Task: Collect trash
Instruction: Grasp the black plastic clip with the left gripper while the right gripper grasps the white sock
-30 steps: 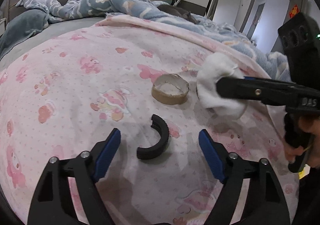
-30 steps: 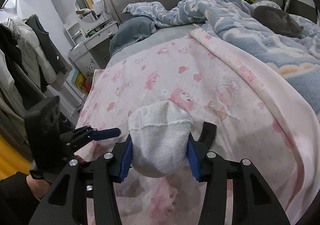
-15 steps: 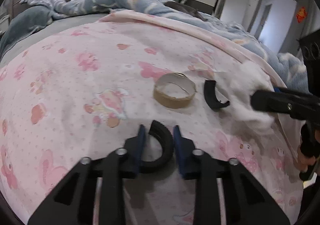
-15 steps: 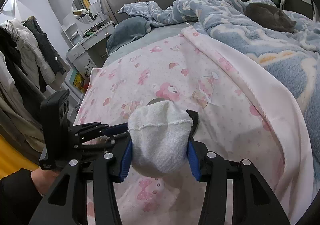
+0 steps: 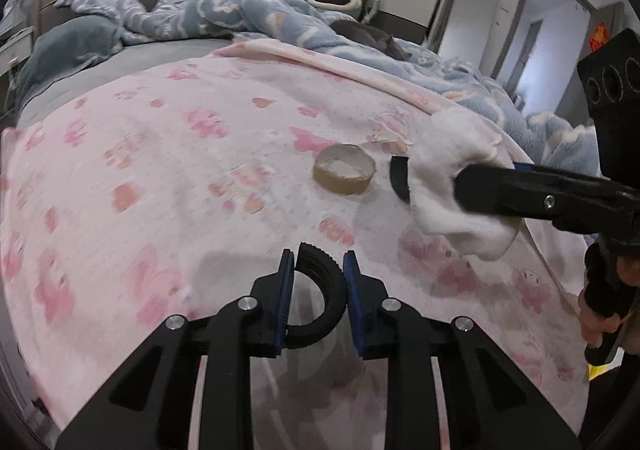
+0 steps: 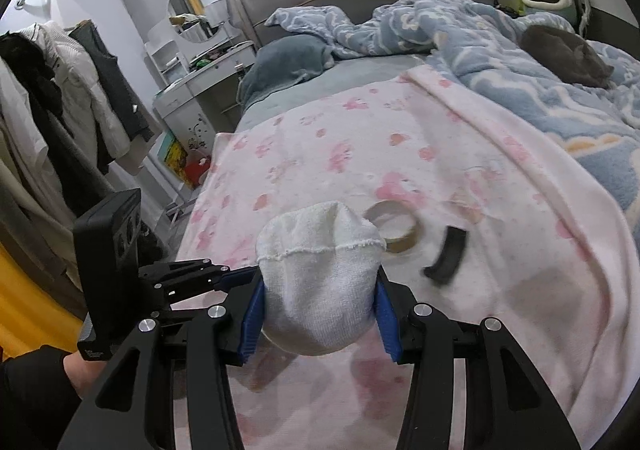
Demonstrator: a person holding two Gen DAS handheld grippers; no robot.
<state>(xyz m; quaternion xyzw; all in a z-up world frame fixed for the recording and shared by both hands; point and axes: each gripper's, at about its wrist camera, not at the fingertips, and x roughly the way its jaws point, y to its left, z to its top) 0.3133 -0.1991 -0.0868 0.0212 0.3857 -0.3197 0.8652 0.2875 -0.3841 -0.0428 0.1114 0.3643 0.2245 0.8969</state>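
My left gripper point(image 5: 318, 282) is shut on a black ribbed half-ring point(image 5: 324, 298) and holds it just above the pink blanket point(image 5: 160, 154). My right gripper point(image 6: 318, 308) is shut on a white sock point(image 6: 318, 286); the sock also shows in the left wrist view point(image 5: 456, 186) at the right. A brown cardboard tape core point(image 5: 344, 174) lies on the blanket, also in the right wrist view point(image 6: 396, 230). A second black curved piece point(image 6: 448, 254) lies right of the core, partly hidden behind the sock in the left wrist view point(image 5: 400, 182).
A blue fleece duvet point(image 5: 248, 18) is heaped at the back and right of the bed, with a grey cat point(image 6: 564, 54) lying on it. A clothes rack point(image 6: 52, 98) and a dresser with a round mirror point(image 6: 196, 10) stand left of the bed.
My left gripper closed on the black half-ring and lifted it slightly. My right gripper moved with the sock, uncovering the second black piece beside the tape core.
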